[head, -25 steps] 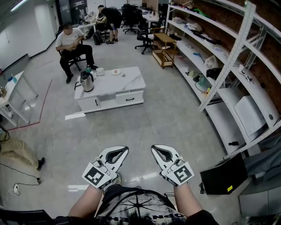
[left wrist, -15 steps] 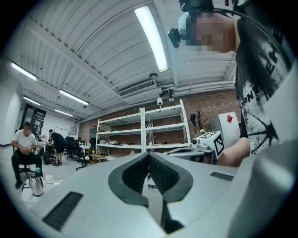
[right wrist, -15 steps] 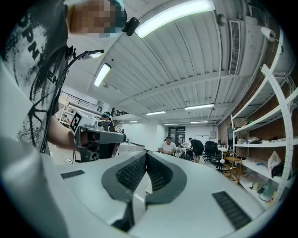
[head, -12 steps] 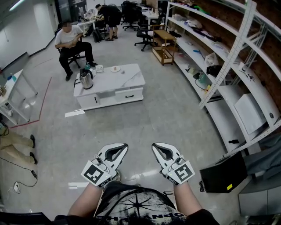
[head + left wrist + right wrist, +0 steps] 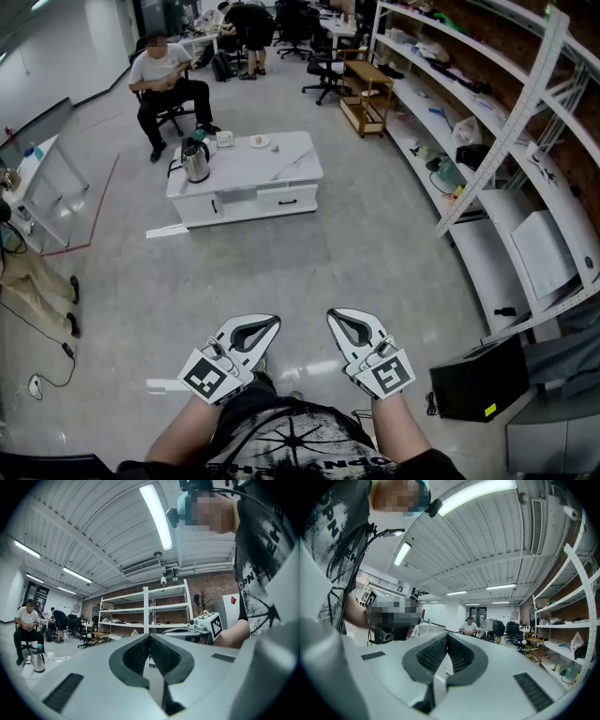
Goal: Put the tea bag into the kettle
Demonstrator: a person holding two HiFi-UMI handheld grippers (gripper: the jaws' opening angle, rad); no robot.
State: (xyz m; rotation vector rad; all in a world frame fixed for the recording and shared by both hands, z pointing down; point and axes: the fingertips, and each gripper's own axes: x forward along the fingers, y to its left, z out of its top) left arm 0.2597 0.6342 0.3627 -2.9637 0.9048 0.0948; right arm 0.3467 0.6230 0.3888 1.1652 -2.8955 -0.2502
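A steel kettle with a black handle stands on the left end of a low white table, far ahead across the floor. It also shows small at the lower left of the left gripper view. A small white box and a little plate lie behind it; I cannot make out a tea bag. My left gripper and right gripper are held close to my body, side by side, both shut with nothing between the jaws.
A person sits on a chair just behind the table. Long white shelving runs down the right side, with a black box on the floor beside it. Someone's legs and cables lie at the left edge.
The table and kettle have drifted slightly right and nearer in the head view. The legs at the left edge have shifted. Both grippers stay shut in the same place.
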